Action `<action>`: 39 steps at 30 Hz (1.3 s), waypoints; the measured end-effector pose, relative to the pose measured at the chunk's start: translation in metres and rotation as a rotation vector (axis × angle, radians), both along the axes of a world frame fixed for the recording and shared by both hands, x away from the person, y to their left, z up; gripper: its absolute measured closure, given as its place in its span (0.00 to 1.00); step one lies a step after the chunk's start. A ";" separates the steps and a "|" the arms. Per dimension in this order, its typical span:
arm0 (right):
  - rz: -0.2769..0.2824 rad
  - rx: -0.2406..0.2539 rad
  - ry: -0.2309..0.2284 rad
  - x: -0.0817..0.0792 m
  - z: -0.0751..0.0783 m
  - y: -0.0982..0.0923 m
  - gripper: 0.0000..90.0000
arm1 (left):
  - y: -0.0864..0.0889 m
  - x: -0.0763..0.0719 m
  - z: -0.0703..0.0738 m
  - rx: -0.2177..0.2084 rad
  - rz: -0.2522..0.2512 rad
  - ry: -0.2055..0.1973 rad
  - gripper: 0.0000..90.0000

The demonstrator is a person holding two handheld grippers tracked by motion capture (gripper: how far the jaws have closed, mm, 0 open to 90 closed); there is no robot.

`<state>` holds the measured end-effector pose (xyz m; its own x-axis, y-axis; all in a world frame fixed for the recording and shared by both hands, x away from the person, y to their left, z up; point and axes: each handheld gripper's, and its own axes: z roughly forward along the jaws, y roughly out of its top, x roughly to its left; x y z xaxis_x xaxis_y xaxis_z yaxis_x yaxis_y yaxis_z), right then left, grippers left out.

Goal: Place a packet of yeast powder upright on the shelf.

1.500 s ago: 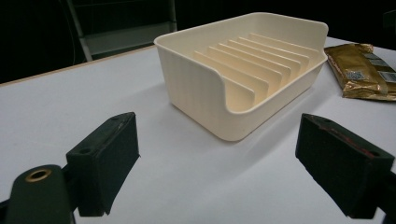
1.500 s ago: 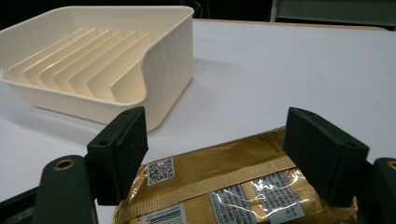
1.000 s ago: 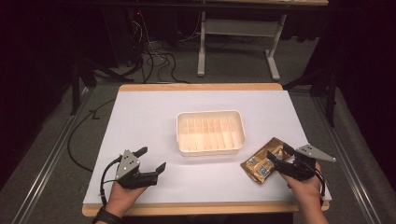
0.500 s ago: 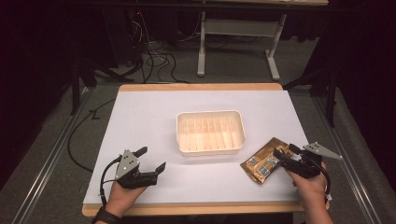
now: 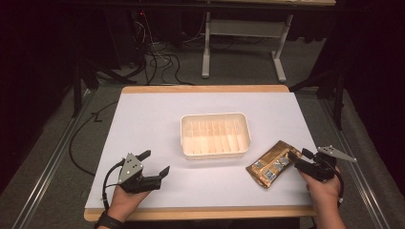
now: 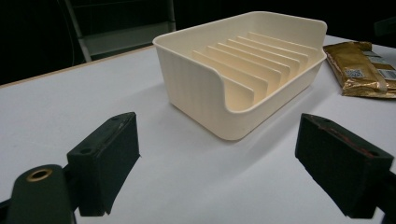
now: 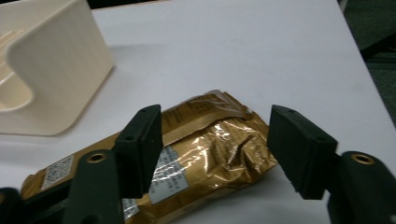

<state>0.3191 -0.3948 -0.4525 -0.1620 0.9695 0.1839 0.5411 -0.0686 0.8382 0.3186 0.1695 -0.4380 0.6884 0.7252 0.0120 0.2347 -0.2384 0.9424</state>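
A gold foil packet (image 5: 272,163) lies flat on the white table, right of a cream ribbed tray (image 5: 215,116). My right gripper (image 5: 298,156) is at the packet's right end and points left at it. In the right gripper view the packet's crinkled end (image 7: 210,149) lies between the two jaws of the gripper (image 7: 215,114); they have just been closing, and a gap still shows at the right jaw. My left gripper (image 5: 155,162) rests open near the front left edge, facing the tray (image 6: 196,88) with nothing between its jaws (image 6: 217,126). The packet (image 6: 362,70) lies beyond the tray.
The tray (image 7: 56,70) stands mid-table, its ribbed floor bare. White table surface (image 5: 153,119) stretches around it. The wooden front edge (image 5: 200,212) runs just before both hands. Cables and a metal stand lie on the dark floor behind the table.
The right gripper has shifted a little to the right and lower at the packet's end, and its jaws stand narrower. The left gripper, tray and packet have not moved.
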 end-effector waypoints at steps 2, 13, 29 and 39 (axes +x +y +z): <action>-0.023 0.005 0.010 0.001 -0.001 -0.003 0.51 | 0.000 0.000 0.000 0.000 -0.002 0.001 0.16; -0.103 0.048 0.094 0.016 -0.013 -0.017 0.73 | -0.002 0.000 -0.002 0.010 -0.002 0.003 0.16; -0.103 0.080 0.140 0.019 -0.021 -0.026 0.80 | -0.003 0.000 -0.002 0.018 -0.006 0.006 0.16; -0.064 0.065 0.168 0.019 -0.019 -0.020 0.99 | -0.003 0.000 -0.002 0.019 -0.010 0.003 0.16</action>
<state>0.3382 -0.4145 -0.4720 -0.0618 0.9620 0.2659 0.6661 -0.1586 0.7288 0.3182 0.1662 -0.4397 0.6954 0.7182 0.0240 0.2351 -0.2589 0.9368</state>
